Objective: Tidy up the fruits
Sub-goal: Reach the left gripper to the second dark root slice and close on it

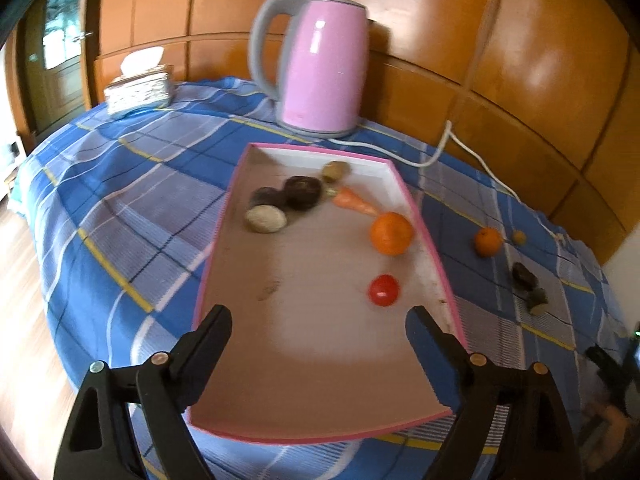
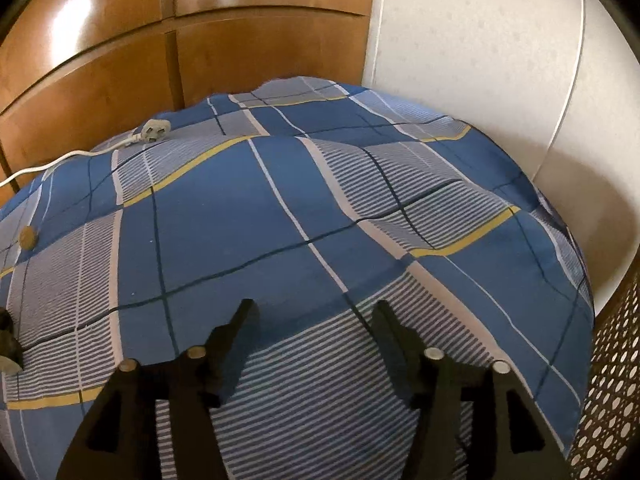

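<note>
Left hand-held gripper (image 1: 318,326) spread wide, empty, above pink tray (image 1: 432,240) holding orange (image 1: 391,233), tomato (image 1: 384,290), carrot (image 1: 354,202); right hand-held gripper (image 2: 314,322) parted, empty, over checked cloth (image 2: 248,216).

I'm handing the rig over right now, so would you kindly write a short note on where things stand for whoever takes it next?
Left gripper: open, empty, above the near end of the pink-rimmed tray.
Right gripper: open, empty, over bare checked cloth, no fruit ahead of it.
In the tray: large orange, red tomato, carrot, a kiwi-like fruit, two dark items and a pale one.
Still on the cloth to the tray's right: small orange, small brown fruit, dark pieces.
Left: move those into the tray.
</note>
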The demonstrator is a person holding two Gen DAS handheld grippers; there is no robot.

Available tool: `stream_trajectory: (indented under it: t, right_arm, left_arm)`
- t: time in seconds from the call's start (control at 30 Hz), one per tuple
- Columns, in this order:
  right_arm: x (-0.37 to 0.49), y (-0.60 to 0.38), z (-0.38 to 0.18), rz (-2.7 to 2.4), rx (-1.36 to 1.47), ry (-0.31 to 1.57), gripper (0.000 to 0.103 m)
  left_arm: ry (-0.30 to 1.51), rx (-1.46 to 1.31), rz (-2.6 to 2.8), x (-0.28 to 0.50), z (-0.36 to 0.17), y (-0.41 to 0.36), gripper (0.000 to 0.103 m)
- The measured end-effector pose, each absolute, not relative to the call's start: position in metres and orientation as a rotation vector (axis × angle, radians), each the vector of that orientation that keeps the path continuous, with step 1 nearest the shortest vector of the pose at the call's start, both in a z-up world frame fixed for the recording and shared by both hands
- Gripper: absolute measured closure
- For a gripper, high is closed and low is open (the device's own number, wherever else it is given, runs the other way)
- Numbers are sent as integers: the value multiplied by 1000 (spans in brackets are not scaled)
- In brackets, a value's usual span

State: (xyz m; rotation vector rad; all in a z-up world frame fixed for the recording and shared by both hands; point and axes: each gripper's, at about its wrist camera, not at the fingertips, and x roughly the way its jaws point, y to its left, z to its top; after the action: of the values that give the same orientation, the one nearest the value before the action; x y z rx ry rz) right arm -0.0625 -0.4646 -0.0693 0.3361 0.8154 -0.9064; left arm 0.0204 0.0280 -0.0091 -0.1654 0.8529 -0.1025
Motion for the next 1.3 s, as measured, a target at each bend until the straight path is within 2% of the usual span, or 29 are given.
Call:
stream_trajectory:
  t: [0.23,0.93,1.1,1.3]
  right_arm:
    - [-65,-465,-72,-907,337,811,37]
    - [-66,-468,-74,-907,337,804,37]
    - [-67,-468,-74,-907,337,803,37]
    - [-67,-467,-73,-909,333,804,37]
  left_arm:
    - [857,-145,-273,30,6,-15,13]
    - [1023,-22,-600,49,-13,-162,15]
    - [1064,-18,-612,59,-22,-186,32]
    - [1090,-28,-596,68,-30,-209,35]
